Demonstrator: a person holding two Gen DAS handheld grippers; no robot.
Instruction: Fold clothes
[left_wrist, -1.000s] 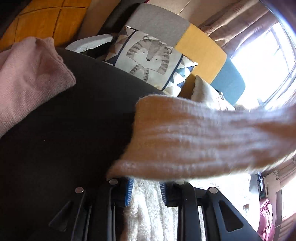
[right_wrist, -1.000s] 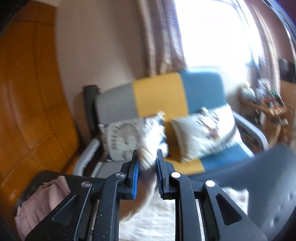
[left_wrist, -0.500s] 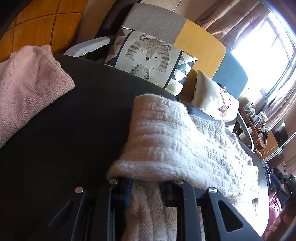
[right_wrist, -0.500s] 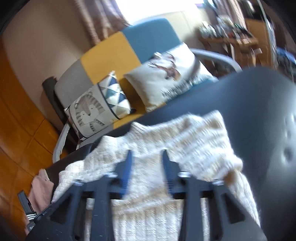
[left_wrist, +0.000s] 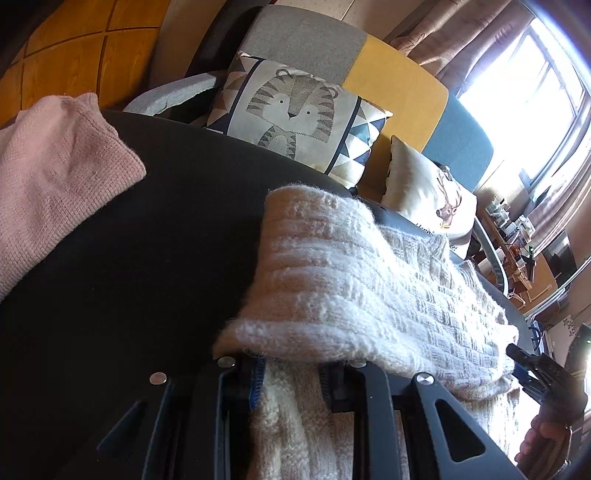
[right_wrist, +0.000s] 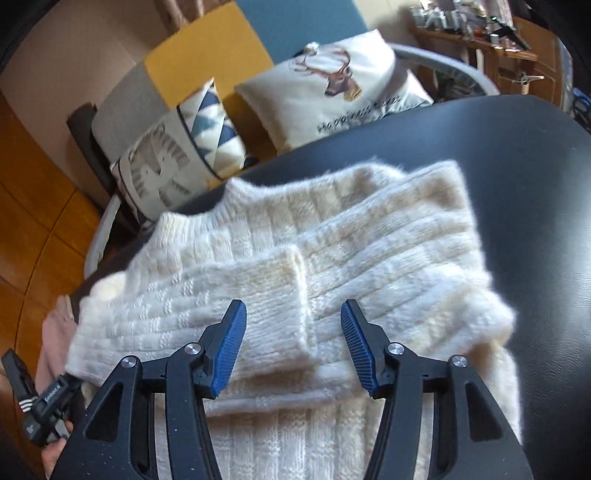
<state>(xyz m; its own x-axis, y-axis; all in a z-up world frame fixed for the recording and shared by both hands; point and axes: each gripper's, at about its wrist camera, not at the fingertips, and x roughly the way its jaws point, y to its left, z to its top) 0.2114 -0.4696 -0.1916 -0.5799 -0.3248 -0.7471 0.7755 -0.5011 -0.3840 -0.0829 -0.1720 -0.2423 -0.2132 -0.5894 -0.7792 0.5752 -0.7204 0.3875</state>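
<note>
A cream knit sweater (right_wrist: 388, 266) lies on the black table (right_wrist: 535, 166). One sleeve is folded across its body, cuff (right_wrist: 273, 295) toward the middle. My right gripper (right_wrist: 293, 332) hovers open just above that cuff, nothing between its blue pads. In the left wrist view the folded sleeve (left_wrist: 332, 280) drapes over my left gripper (left_wrist: 291, 380) and hides its fingertips. A thick bunch of sweater fabric runs between its fingers, which look shut on it. The right gripper (left_wrist: 532, 369) shows at the sweater's far edge.
A folded pink sweater (left_wrist: 55, 177) sits at the table's left end. Behind the table stands a grey, yellow and blue sofa (left_wrist: 399, 85) with a tiger cushion (left_wrist: 291, 110) and a deer cushion (right_wrist: 332, 81). A cluttered wooden side table (right_wrist: 509, 55) is at the right.
My right gripper carried the sleeve across the sweater body, laid it down and opened. The left gripper stayed where it was.
</note>
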